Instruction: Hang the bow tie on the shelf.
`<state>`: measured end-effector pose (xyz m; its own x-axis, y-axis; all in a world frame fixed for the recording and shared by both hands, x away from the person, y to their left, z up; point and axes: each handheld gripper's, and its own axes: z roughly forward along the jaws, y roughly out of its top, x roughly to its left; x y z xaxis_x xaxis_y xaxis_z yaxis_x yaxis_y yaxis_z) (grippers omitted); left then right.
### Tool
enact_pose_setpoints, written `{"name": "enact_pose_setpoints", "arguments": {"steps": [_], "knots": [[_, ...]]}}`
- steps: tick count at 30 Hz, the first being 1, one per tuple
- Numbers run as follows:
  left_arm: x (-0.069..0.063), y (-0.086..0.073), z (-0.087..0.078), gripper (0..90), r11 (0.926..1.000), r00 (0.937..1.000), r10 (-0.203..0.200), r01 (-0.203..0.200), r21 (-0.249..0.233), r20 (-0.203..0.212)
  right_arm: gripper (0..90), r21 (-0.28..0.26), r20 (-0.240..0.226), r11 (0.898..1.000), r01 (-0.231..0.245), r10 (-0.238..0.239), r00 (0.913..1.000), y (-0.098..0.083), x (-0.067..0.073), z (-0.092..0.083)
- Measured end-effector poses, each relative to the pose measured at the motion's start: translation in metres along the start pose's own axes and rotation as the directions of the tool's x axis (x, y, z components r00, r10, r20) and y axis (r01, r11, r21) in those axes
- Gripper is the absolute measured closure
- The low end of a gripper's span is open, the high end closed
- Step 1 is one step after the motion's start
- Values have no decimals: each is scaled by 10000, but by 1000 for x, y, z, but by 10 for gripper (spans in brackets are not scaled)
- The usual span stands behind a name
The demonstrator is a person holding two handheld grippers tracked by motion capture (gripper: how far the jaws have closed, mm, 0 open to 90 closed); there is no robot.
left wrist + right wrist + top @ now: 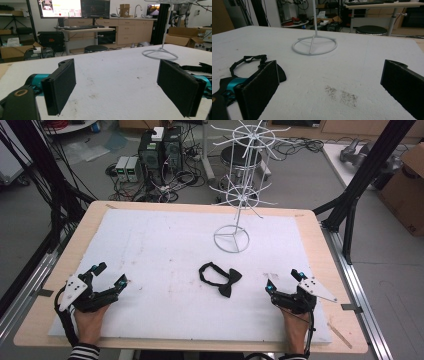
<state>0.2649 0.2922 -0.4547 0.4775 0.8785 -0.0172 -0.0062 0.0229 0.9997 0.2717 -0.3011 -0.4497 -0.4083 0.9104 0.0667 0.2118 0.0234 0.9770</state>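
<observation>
A black fabric bow tie with strap (220, 279) is laid flat mid-desk, between both grippers, in front of the white wire display stand (235, 215). Left gripper (110, 276) and right gripper (283, 281) are rested on the white foam-covered desk (160, 245), jaws held wide apart, nothing gripped.

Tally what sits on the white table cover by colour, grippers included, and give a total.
Black: 3, the bow tie, the left gripper and the right gripper
White: 1, the wire display stand
Total: 4
</observation>
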Motion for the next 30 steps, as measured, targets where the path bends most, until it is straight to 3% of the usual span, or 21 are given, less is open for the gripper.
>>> {"name": "enact_pose_setpoints", "arguments": {"steps": [18,30], "knots": [[-1,0,-1,158,10000,10000,65,-65,-62,17,6,-49,153,9993,-372,373,9992,0,-2,-1],[0,0,0,159,10000,10000,50,-50,-33,20,7,271,160,9995,149,-153,9998,2,3,2]]}}
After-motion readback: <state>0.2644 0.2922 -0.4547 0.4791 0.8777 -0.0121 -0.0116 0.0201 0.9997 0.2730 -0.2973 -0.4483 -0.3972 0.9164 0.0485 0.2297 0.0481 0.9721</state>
